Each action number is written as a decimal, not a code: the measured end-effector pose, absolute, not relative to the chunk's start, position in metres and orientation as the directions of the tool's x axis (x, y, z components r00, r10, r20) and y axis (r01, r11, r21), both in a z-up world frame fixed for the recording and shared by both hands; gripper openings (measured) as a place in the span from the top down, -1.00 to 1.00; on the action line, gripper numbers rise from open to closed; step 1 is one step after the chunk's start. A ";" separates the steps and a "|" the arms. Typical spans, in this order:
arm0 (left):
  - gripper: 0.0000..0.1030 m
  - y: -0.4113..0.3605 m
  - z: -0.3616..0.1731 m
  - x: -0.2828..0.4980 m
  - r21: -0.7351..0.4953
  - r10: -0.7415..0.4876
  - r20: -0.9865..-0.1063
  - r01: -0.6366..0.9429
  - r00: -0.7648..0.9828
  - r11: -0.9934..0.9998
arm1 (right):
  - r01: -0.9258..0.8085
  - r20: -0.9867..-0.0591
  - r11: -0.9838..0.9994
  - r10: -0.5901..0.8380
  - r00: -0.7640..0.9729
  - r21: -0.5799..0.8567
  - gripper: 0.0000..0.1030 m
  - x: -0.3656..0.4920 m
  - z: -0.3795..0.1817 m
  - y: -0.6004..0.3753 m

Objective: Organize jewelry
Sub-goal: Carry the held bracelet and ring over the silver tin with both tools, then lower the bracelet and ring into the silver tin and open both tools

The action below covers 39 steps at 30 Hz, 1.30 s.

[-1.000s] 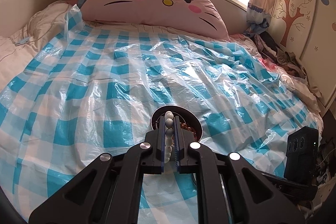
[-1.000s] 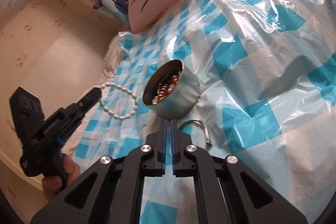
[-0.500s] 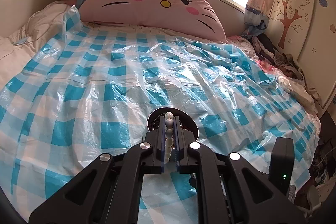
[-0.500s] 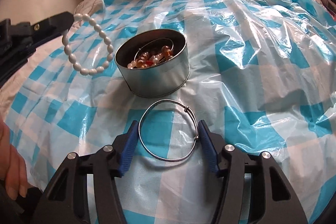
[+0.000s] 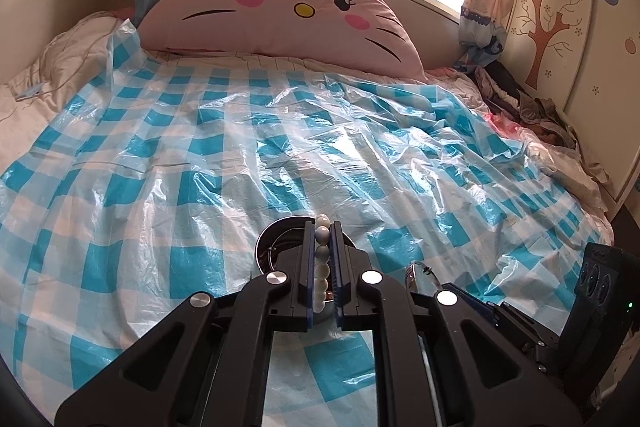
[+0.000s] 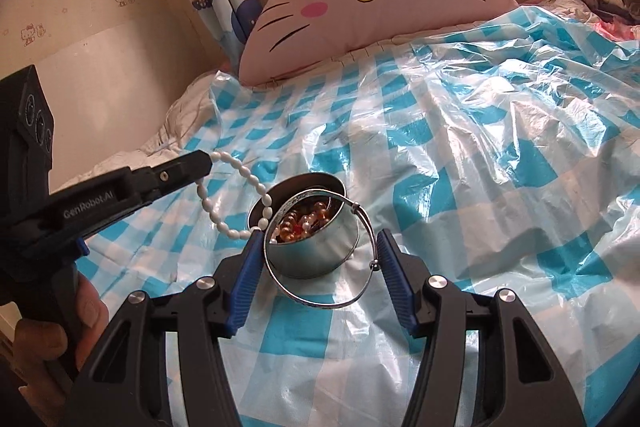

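Note:
My left gripper [image 5: 322, 227] is shut on a white bead bracelet [image 5: 322, 267]. The bracelet [image 6: 256, 183] hangs from the left gripper [image 6: 204, 163] just left of the round metal tin [image 6: 320, 255]. The tin stands on the bed and holds amber and pearl beads. In the right wrist view my right gripper [image 6: 320, 237] holds a thin silver bangle [image 6: 316, 303] across its wide blue pads [image 6: 244, 279]. The bangle is tilted and lifted in front of the tin. In the left wrist view the tin [image 5: 276, 239] is mostly hidden behind my fingers.
A blue-and-white checked plastic sheet [image 6: 480, 187] covers the bed. A pink cat-face pillow [image 5: 280, 7] leans at the head. A dark round lid [image 6: 296, 187] lies behind the tin. Clothes [image 5: 532, 107] are piled by the wardrobe on the right. A hand [image 6: 52, 331] grips the left tool.
The right gripper rolled level and went from shut to wide around the bangle lying on the sheet. It has since risen with the bangle. The left gripper and its bracelet stayed put.

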<state>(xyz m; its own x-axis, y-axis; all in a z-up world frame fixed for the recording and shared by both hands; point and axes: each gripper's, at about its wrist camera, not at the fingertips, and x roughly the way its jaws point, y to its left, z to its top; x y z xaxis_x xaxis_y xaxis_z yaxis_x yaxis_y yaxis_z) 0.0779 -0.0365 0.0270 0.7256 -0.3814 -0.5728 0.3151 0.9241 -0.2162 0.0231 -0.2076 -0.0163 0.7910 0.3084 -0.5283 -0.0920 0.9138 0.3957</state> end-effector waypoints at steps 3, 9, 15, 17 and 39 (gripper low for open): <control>0.86 -0.040 0.026 0.079 -0.207 -0.376 -0.575 0.315 0.726 0.926 | -0.091 -0.517 0.914 0.303 0.801 0.395 -0.09 0.026 -0.014 -0.209; 0.86 -0.045 0.024 0.085 -0.204 -0.372 -0.579 0.313 0.726 0.928 | -0.090 -0.495 0.914 0.294 0.817 0.395 -0.09 0.035 -0.012 -0.213; 0.86 -0.049 0.020 0.094 -0.217 -0.379 -0.581 0.311 0.720 0.925 | -0.092 -0.485 0.916 0.290 0.825 0.391 -0.09 0.040 -0.011 -0.215; 0.86 -0.048 0.018 0.099 -0.233 -0.382 -0.586 0.303 0.714 0.924 | -0.096 -0.486 0.918 0.290 0.824 0.385 -0.10 0.042 -0.011 -0.214; 0.20 0.031 -0.005 0.134 -0.407 -0.252 -0.636 -0.040 0.729 0.912 | -0.223 -0.512 0.960 0.278 0.813 0.168 -0.09 0.082 -0.009 -0.158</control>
